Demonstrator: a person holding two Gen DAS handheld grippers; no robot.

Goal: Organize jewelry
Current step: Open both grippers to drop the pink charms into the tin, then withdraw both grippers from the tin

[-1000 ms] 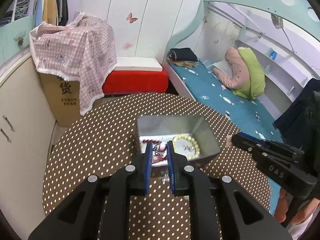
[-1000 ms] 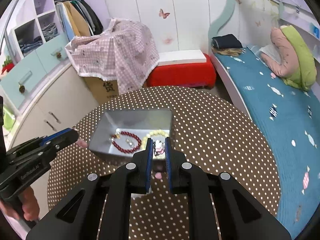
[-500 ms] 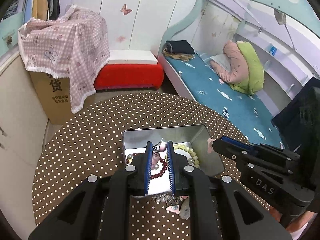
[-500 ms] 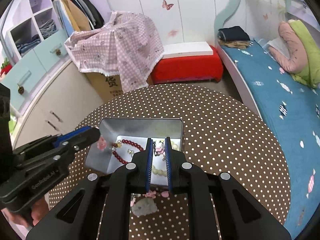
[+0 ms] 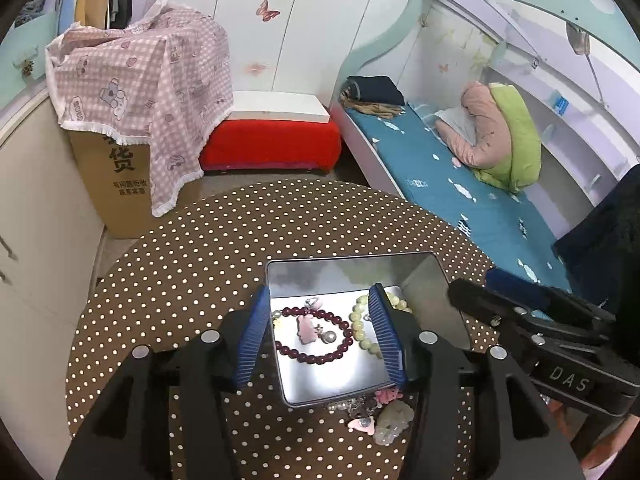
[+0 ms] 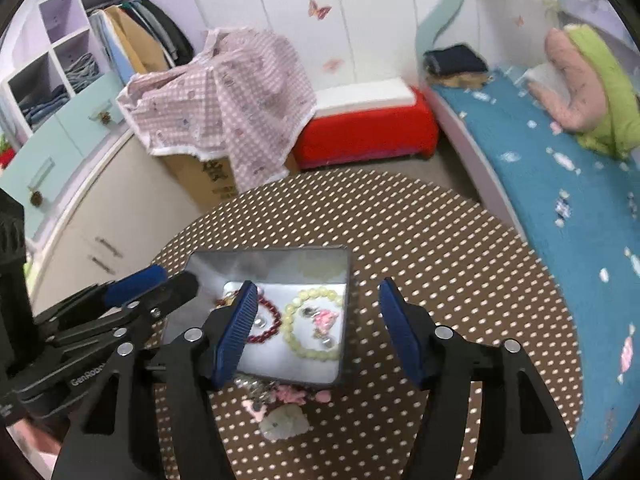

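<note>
Left wrist view: the dotted table (image 5: 224, 240) carries a metal tin (image 5: 352, 276) holding a red bracelet (image 5: 316, 356) and pale bracelet (image 5: 362, 326). Both the left gripper (image 5: 318, 328) and right gripper (image 6: 316, 320) have just been opening, empty-jawed above it.

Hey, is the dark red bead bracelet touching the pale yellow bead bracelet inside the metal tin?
Apart. The right wrist view shows the dark red bead bracelet and the pale yellow bead bracelet lying side by side in the metal tin, with a strip of bare tin floor between them.

My jaws wear ribbed blue pads; the tin (image 5: 344, 280) is smooth, mirror-bright metal; the counter (image 5: 200, 280) wears matt dotted cloth.
</note>
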